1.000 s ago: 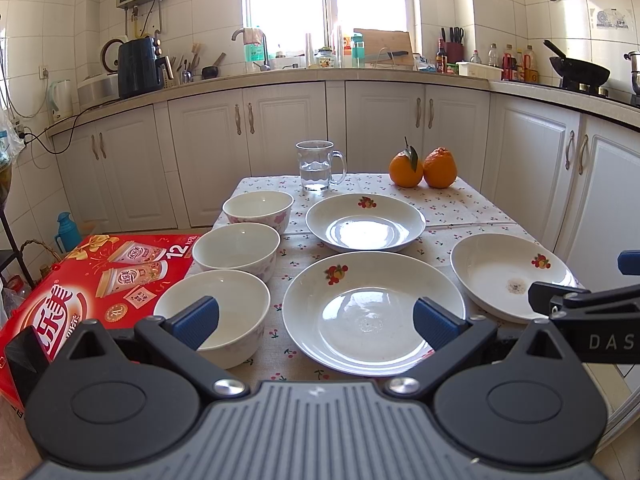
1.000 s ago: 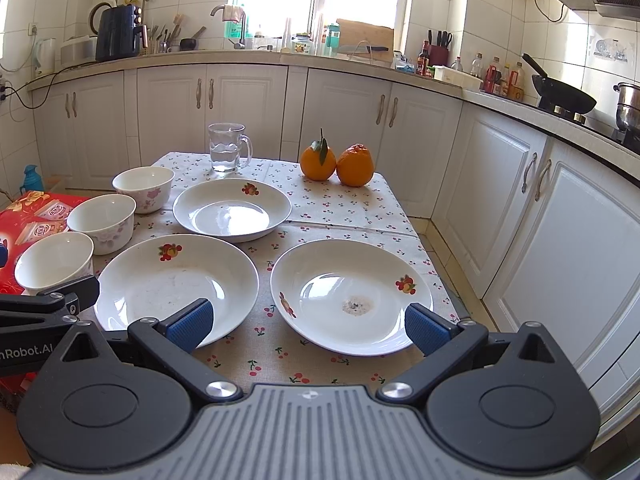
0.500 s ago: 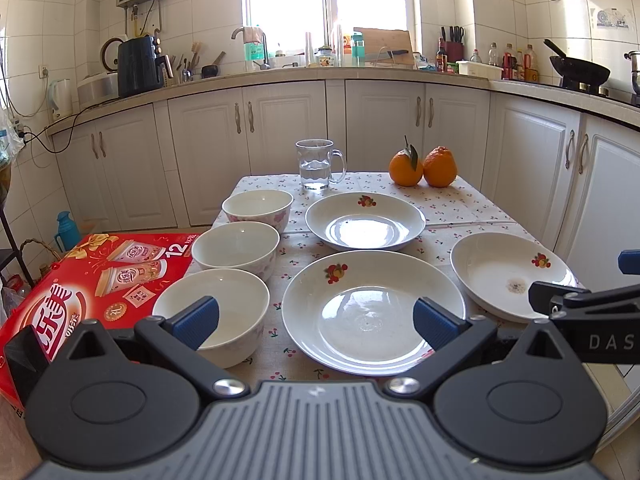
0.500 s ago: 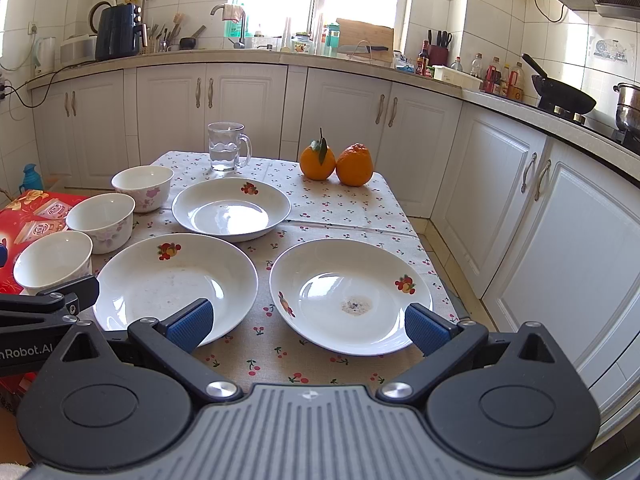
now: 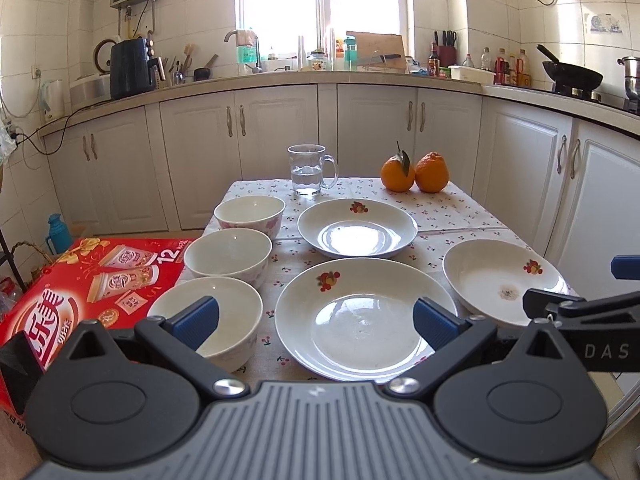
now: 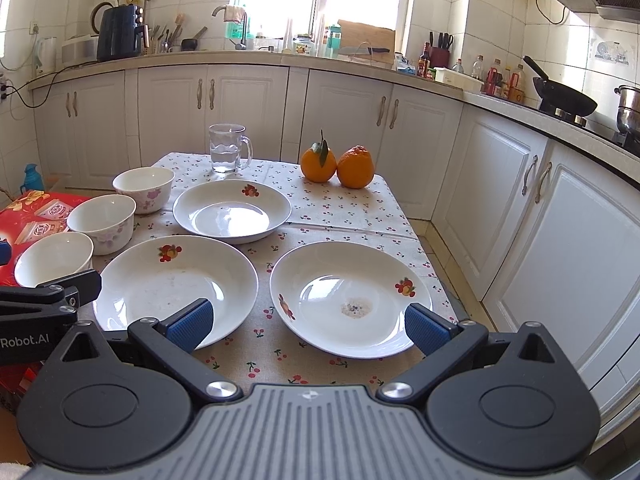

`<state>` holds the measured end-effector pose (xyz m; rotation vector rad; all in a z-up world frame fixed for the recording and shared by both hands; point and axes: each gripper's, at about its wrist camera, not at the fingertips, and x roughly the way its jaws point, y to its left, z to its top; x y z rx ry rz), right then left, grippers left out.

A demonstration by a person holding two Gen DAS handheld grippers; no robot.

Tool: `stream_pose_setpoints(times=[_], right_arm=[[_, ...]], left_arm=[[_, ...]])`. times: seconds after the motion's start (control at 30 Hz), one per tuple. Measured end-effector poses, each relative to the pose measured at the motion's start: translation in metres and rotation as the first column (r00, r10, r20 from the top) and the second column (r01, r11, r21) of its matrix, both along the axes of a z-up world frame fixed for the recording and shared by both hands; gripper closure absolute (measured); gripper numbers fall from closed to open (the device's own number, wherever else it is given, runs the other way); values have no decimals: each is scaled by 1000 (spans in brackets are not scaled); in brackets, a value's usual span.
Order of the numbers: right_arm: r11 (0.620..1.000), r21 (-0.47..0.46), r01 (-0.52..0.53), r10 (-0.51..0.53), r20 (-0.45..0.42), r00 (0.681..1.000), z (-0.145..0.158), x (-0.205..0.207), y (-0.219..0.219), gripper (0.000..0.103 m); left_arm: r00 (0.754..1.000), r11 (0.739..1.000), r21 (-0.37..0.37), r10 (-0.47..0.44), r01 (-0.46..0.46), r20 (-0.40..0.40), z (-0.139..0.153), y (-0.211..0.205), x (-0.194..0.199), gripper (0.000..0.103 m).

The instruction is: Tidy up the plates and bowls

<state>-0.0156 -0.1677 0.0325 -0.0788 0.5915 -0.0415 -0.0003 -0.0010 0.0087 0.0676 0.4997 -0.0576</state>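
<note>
I hold my left gripper [image 5: 316, 322] and right gripper [image 6: 308, 326] spread wide and empty at the table's [image 6: 340, 208] near edge. Three bowls [image 5: 228, 258] sit upright, mouths up, their line running away from me along the left side. Beside them, three plates [image 6: 176, 280] lie flat and apart, two near, one farther.

Handheld tongs, black housing
Left tongs [image 5: 316, 320], right tongs [image 6: 306, 322]: blue ribbed pads, silver pivot screws, grey ribbed centre plate.
</note>
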Motion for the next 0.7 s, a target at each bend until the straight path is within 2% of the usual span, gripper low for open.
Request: stream_pose_setpoints(times=[0.23, 0.5, 0.7], right_arm=[[1000, 0, -13, 13, 4, 1000, 2, 2, -3, 0], [999, -31, -9, 9, -4, 1000, 0, 12, -18, 0], [998, -46, -42, 42, 2, 999, -4, 18, -38, 0]], left_arm=[[999, 998, -37, -43, 42, -29, 2, 3, 12, 0], [998, 998, -1, -56, 56, 23, 5, 2, 23, 1], [991, 991, -2, -134, 134, 17, 3, -4, 35, 0]])
